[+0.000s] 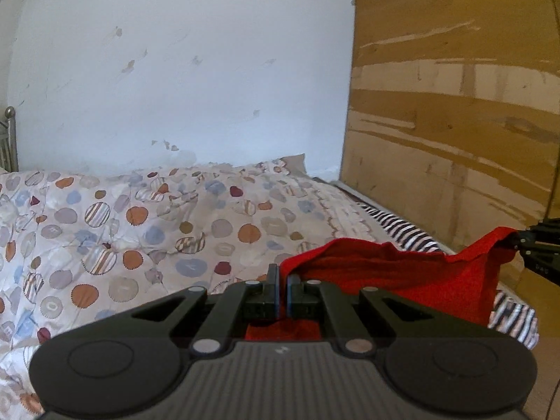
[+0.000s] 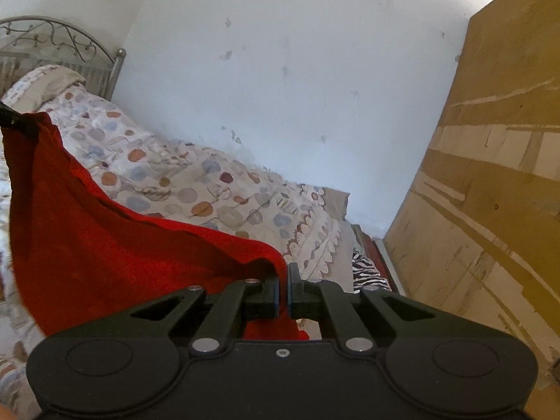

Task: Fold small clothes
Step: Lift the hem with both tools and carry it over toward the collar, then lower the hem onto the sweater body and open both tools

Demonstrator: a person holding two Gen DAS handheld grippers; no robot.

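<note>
A small red garment point(image 1: 402, 276) hangs stretched between my two grippers above the bed. My left gripper point(image 1: 282, 280) is shut on one of its corners. My right gripper point(image 2: 283, 280) is shut on the other corner, and the red garment point(image 2: 105, 245) sags away to the left in that view. The right gripper also shows at the right edge of the left wrist view point(image 1: 535, 245). The left gripper's tip shows at the left edge of the right wrist view point(image 2: 8, 115). The cloth's lower part is hidden behind the gripper bodies.
The bed carries a quilt point(image 1: 140, 224) printed with circles. A zebra-striped cloth point(image 1: 402, 231) lies at the bed's right edge. A brown board point(image 1: 455, 105) stands on the right, a white wall point(image 1: 192, 70) behind, a metal headboard point(image 2: 52, 42) at far left.
</note>
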